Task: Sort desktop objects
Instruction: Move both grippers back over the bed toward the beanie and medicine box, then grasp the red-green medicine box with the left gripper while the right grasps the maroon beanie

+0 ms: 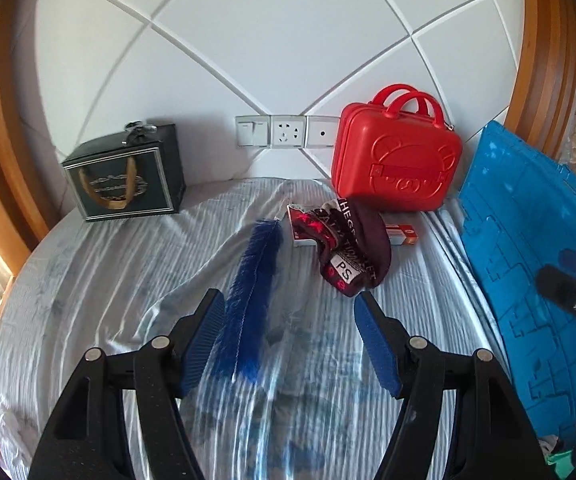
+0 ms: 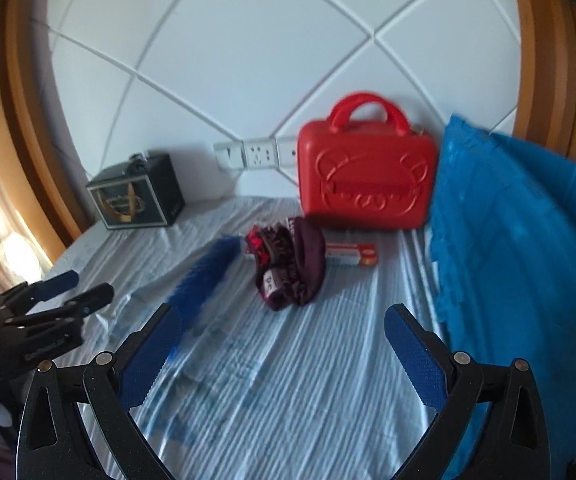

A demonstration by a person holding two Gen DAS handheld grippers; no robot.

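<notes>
White padded wall panels with diagonal seams backed a surface spread with a pale blue-and-white striped sheet (image 1: 135, 264); whether a tabletop or a bed lay under it, the views did not settle. Taking the glossy red hard-shell case with two handles and an embossed bear face (image 1: 396, 156) as the landmark, it stood upright against the wall. Just in front of it lay a small white-and-orange carton (image 1: 402, 236), and in front and left of that a crumpled dark maroon knitted cloth with red pattern and white lettering (image 1: 352, 252), resting partly on a flat white-and-red packet (image 1: 300, 236). Left of the cloth stretched a long blue feather (image 1: 253, 280). Far left of the case, by the wall, stood a black gift bag with gold ribbon handles (image 1: 127, 176). Right of the case leaned a large blue moulded plastic panel (image 1: 528, 240), possibly a crate lid.

Sorting appeared barely begun: the loose things sat scattered in the middle, none visibly gathered into the case, bag or crate.

The left hand-held gripper (image 1: 290, 312) was spread wide and empty above the sheet, its left pad close beside the feather's lower end, though contact was unclear. The right hand-held gripper (image 2: 283, 328) was likewise spread wide, holding nothing, aimed toward the cloth. The feather, cloth, packet and carton all seemingly remained to be placed.
</notes>
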